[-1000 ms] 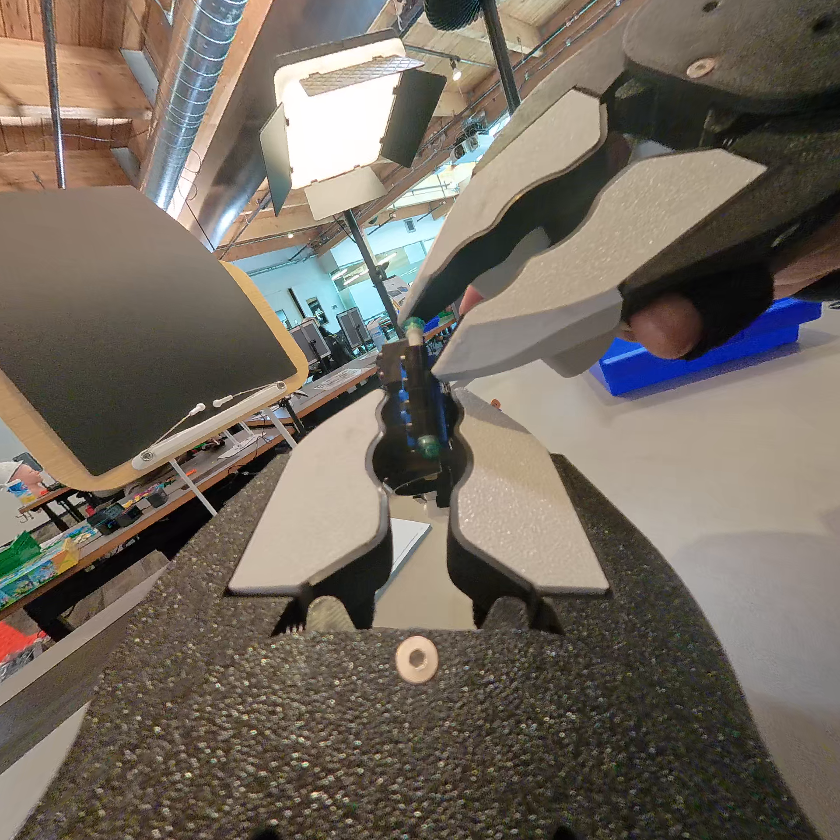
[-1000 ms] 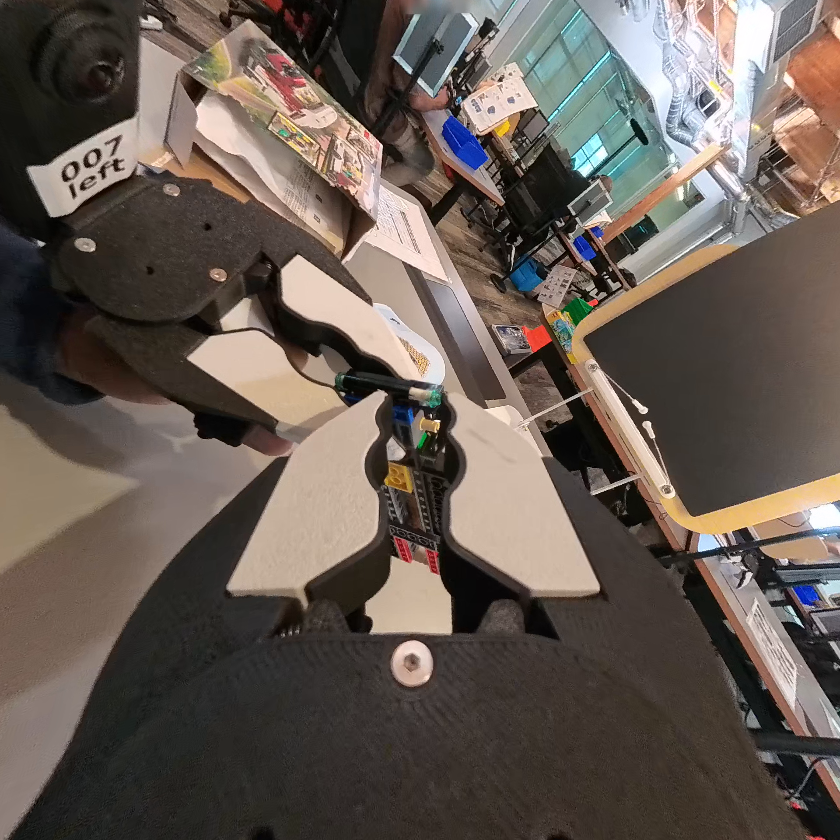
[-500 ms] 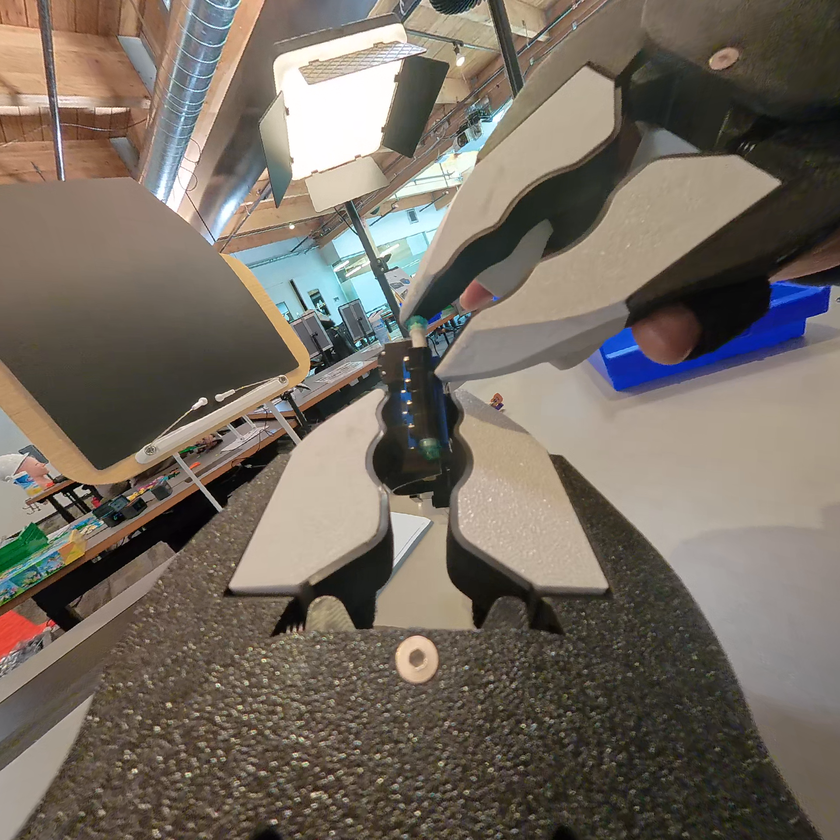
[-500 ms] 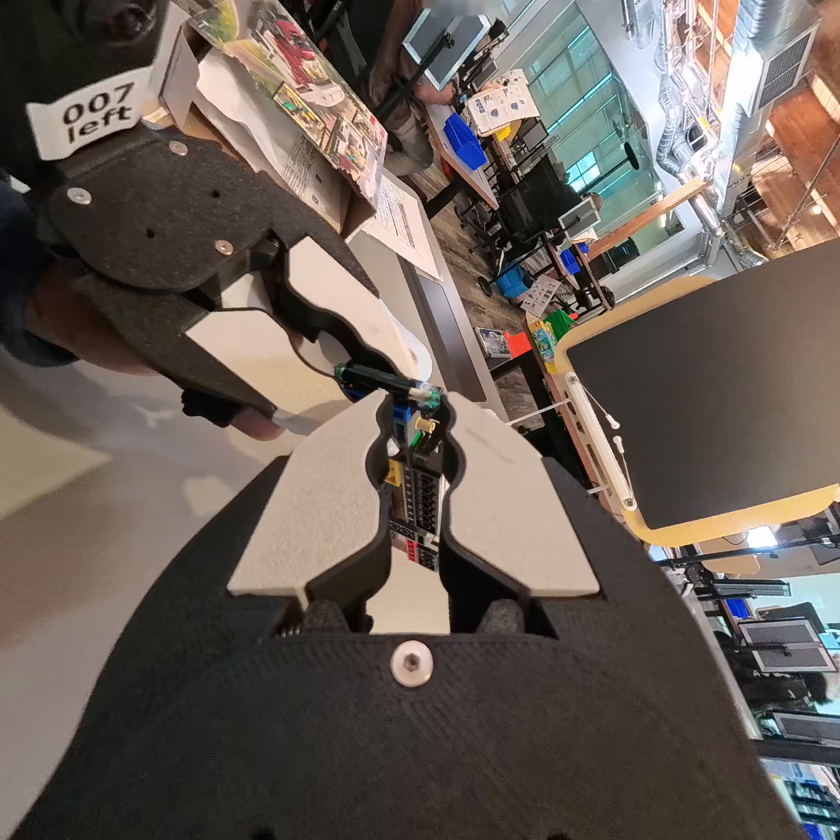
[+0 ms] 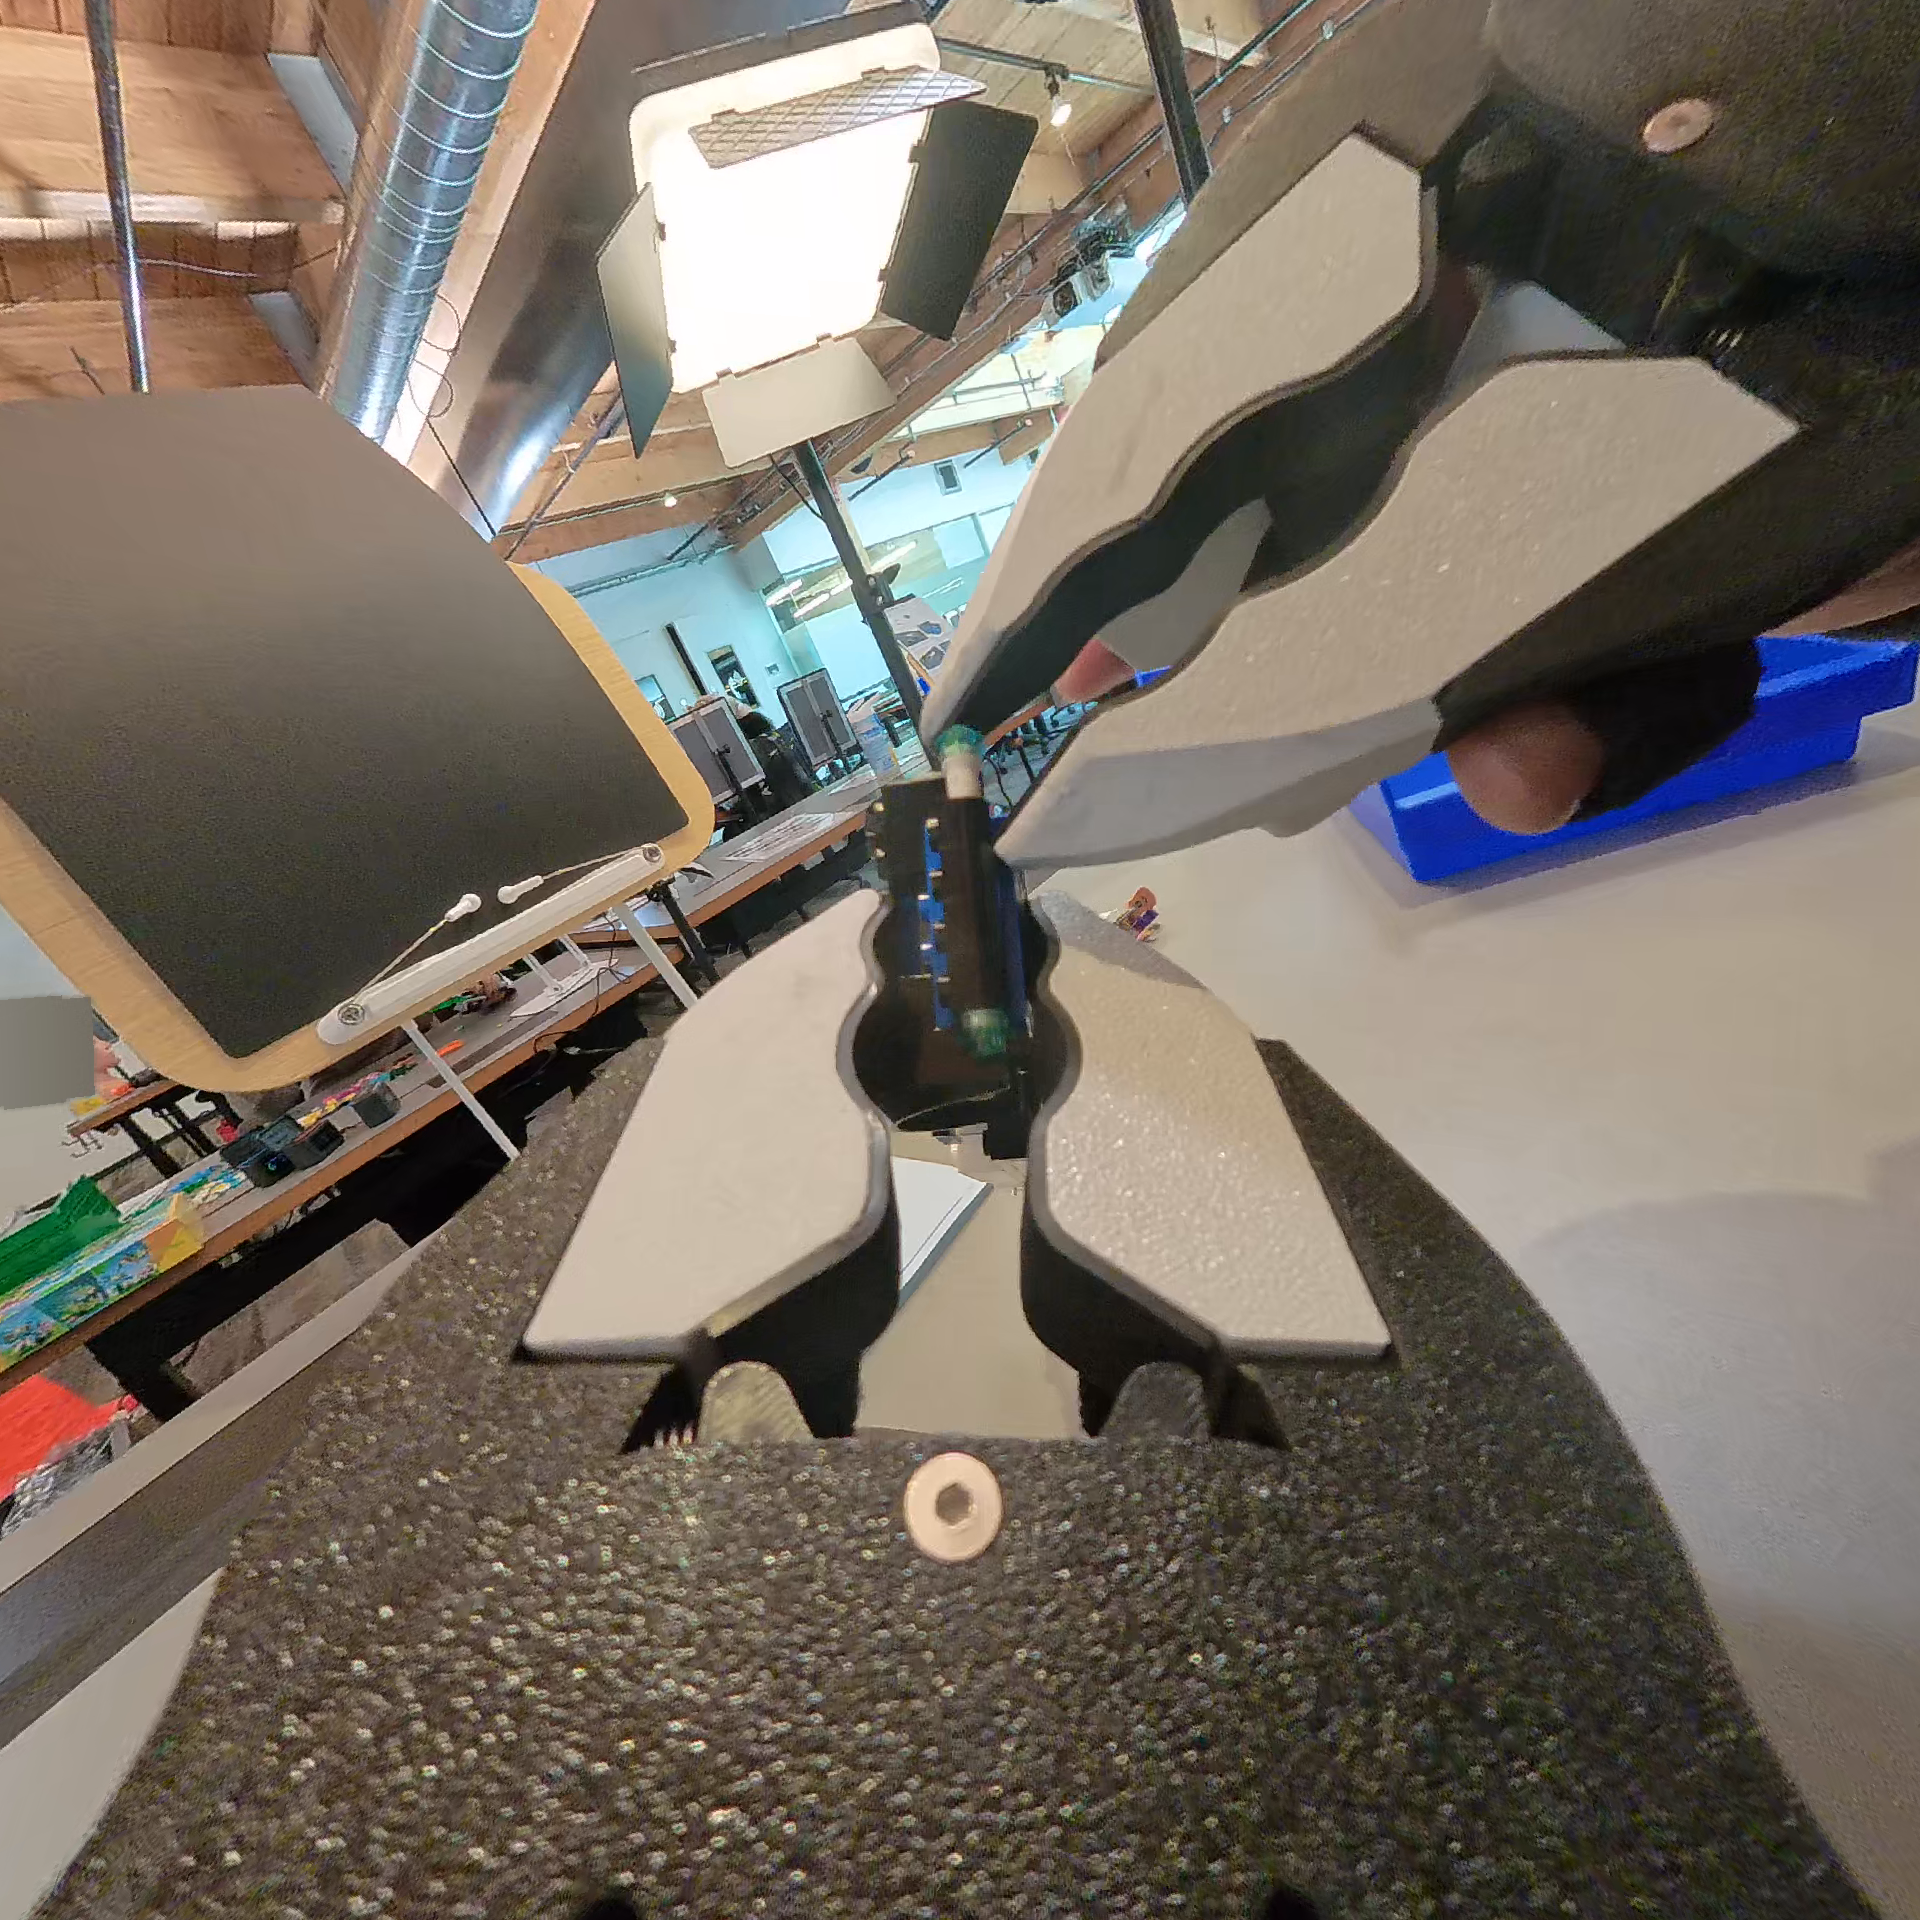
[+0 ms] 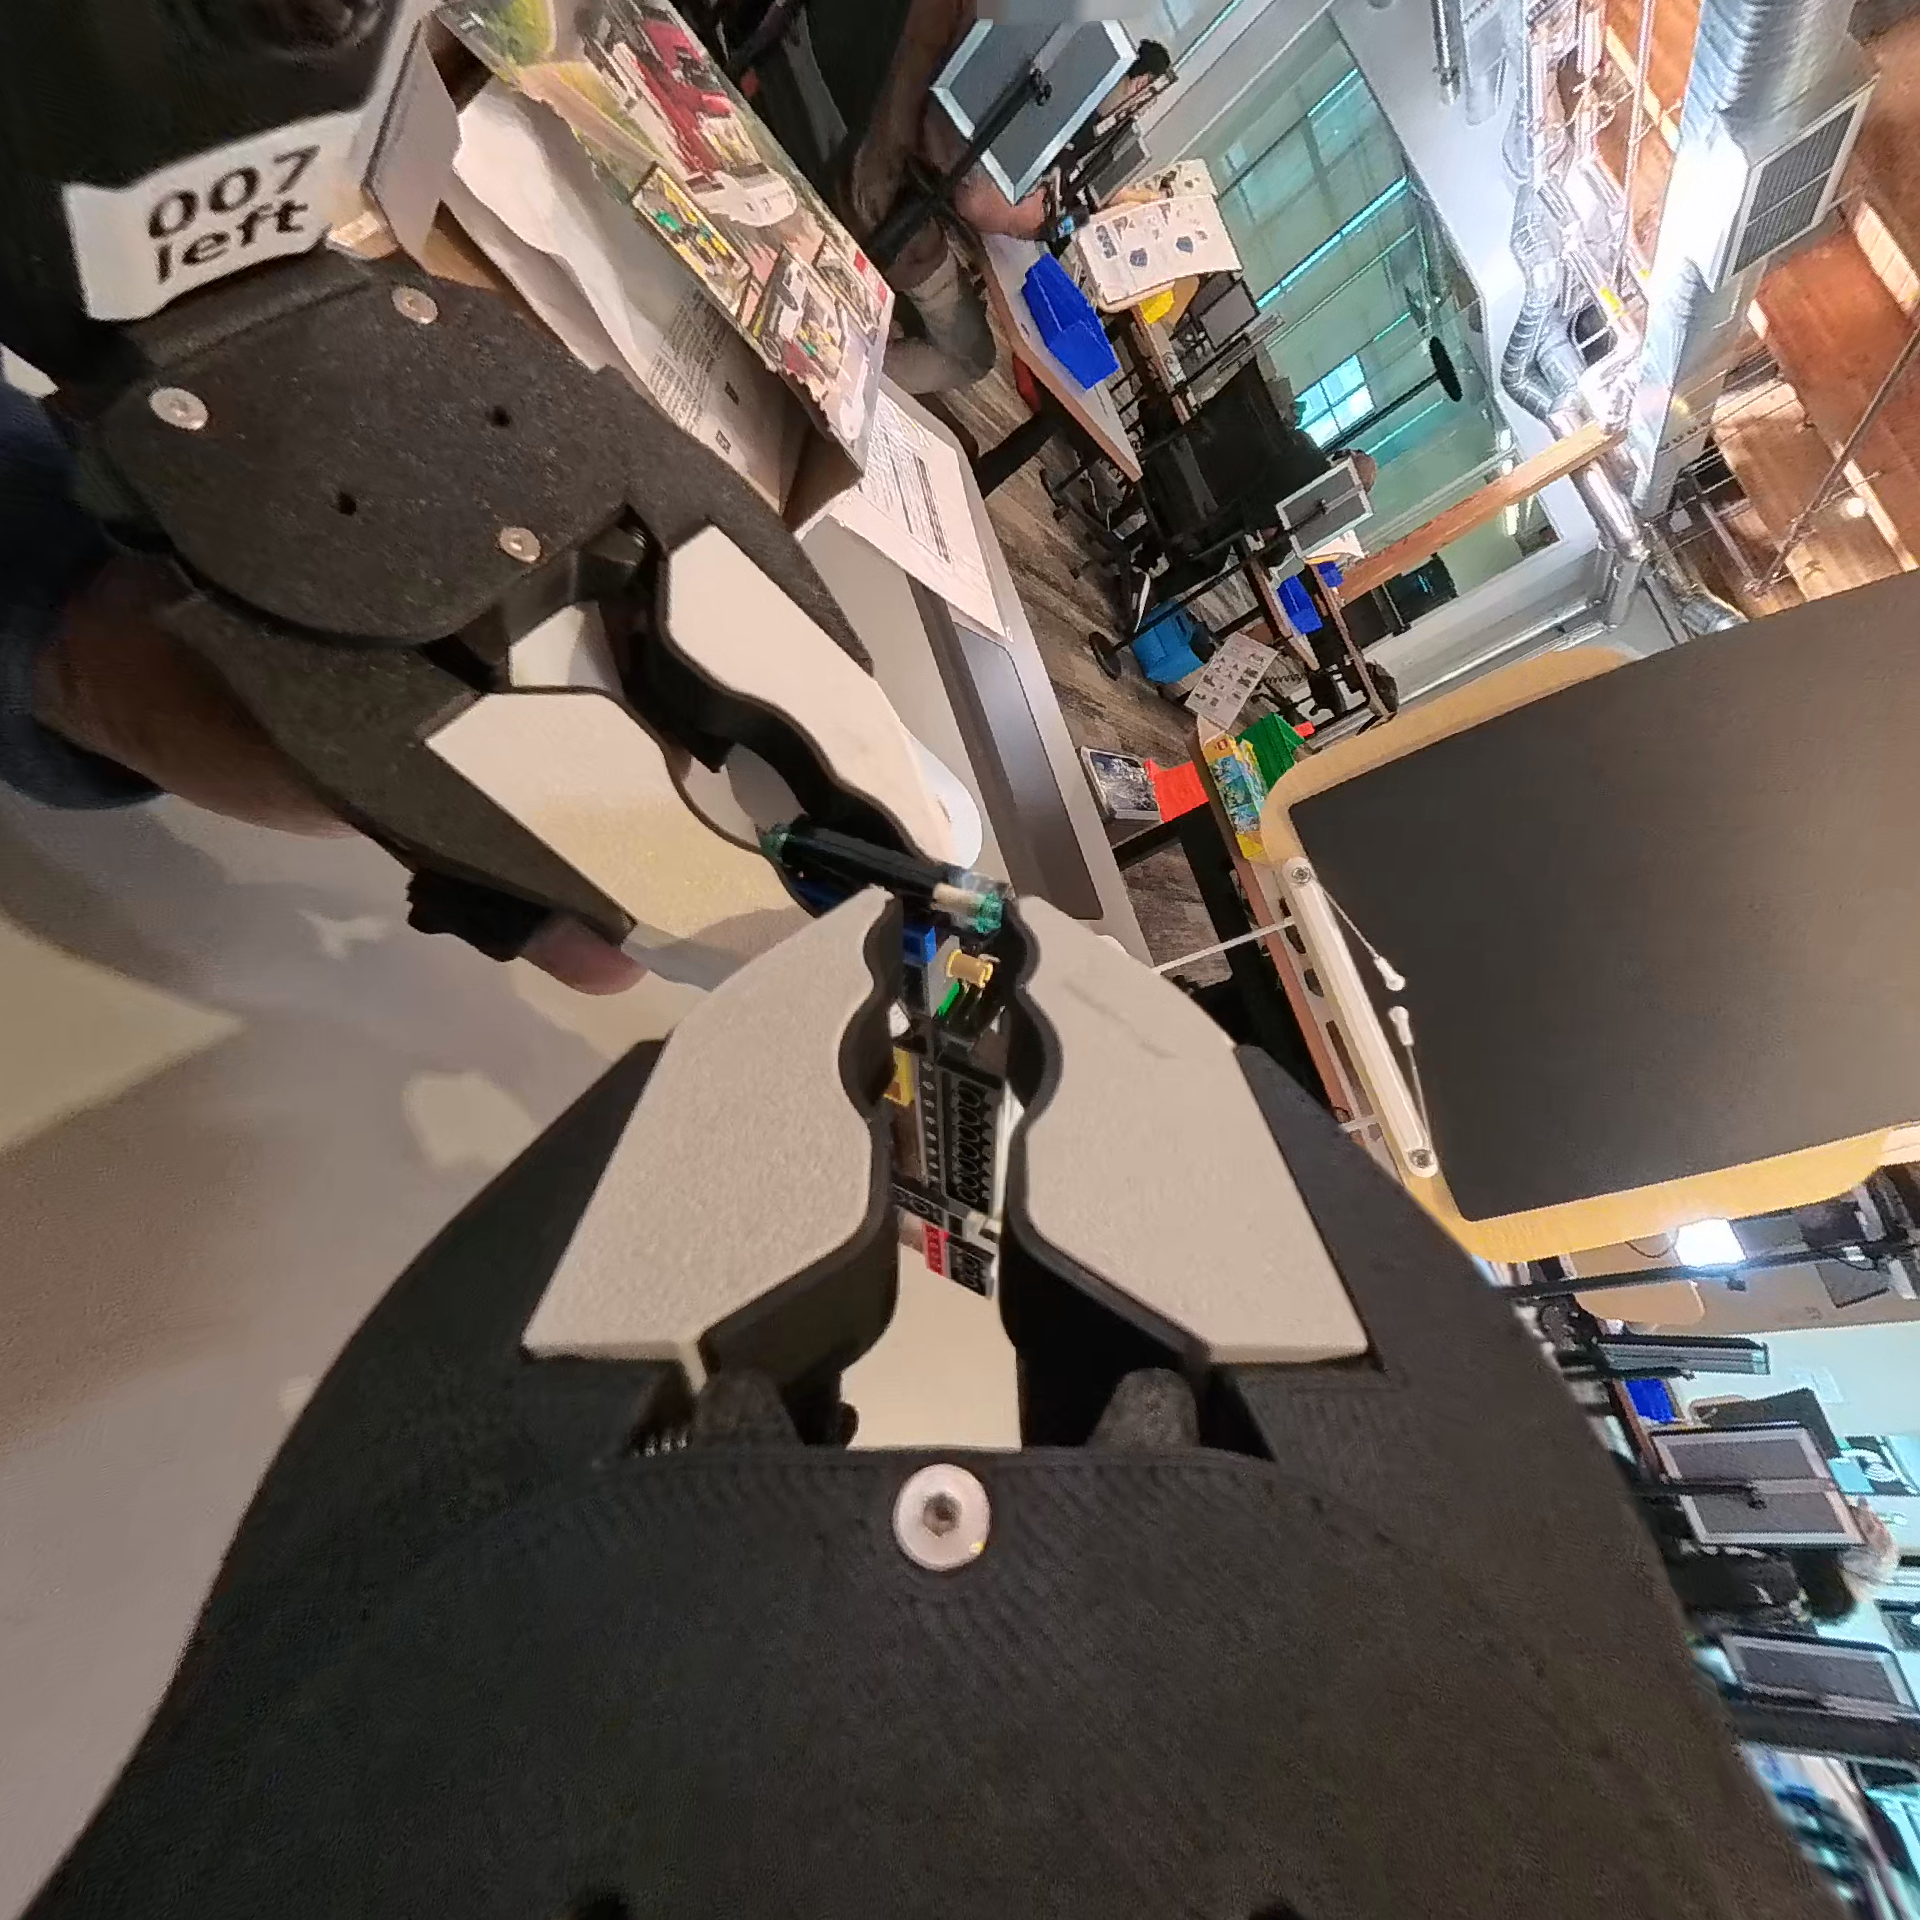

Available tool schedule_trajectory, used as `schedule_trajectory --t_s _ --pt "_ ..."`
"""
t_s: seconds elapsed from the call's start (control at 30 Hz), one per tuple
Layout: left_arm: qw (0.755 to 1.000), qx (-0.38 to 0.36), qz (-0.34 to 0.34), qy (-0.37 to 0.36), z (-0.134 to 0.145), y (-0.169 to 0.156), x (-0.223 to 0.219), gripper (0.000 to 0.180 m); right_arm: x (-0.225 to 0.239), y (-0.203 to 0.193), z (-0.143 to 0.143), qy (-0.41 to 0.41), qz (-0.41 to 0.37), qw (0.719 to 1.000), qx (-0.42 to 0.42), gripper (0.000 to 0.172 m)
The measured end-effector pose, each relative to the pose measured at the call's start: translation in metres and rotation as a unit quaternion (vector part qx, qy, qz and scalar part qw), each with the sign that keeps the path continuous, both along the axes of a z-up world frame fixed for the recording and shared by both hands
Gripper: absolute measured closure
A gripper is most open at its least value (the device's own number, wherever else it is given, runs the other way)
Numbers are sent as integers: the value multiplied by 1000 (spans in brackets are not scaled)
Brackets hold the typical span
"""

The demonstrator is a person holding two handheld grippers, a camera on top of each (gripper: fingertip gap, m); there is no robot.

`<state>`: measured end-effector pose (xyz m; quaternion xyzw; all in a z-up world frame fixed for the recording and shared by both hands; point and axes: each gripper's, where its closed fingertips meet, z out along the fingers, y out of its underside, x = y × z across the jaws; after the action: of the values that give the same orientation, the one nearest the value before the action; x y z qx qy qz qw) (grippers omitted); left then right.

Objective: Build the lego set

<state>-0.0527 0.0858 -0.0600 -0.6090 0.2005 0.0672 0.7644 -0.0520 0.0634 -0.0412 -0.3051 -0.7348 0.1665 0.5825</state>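
My left tongs point(image 5: 956, 935) are pinching a small brick-built assembly point(image 5: 961, 914), black with blue studded parts, and both pads are pressing on its flanks. A black rod point(image 5: 971, 894) with a white collar and clear green tips is lying along it, one green tip sitting back in the hollow between my fingers, the other poking out past the fingertips.

My right tongs point(image 6: 951, 935) are gripping another brick build point(image 6: 951, 1122), a long black studded strip with yellow, green, blue and red bits, squeezed between the pads along most of its length. The two pieces are meeting at the fingertips, and the far green tip of the rod point(image 6: 982, 904) is touching the top of the right-hand build. I cannot tell whether anything is actually plugged in there.

I am judging both pieces light and rigid, but loosely snapped together, so a hard squeeze or a twist could pop parts off. The smooth plastic sides look slippery; the flat broad faces seem the safest hold, not the thin rod.

Both pieces are being held up in the air above a pale grey table point(image 5: 1558, 1039), where a blue bin point(image 5: 1766, 727) is sitting. A black board with a wooden edge point(image 5: 260, 707) and a studio lamp point(image 5: 779, 208) are standing beyond.
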Motion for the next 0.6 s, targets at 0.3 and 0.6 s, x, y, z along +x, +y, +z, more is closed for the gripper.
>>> schedule_trajectory --t_s 0.3,0.6 --pt "1000 -3 2 -1 -1 0 -1 159 -1 0 0 -3 4 999 37 156" --pt "1000 -9 -5 7 -4 1 1 159 2 0 -3 -22 21 999 37 157"
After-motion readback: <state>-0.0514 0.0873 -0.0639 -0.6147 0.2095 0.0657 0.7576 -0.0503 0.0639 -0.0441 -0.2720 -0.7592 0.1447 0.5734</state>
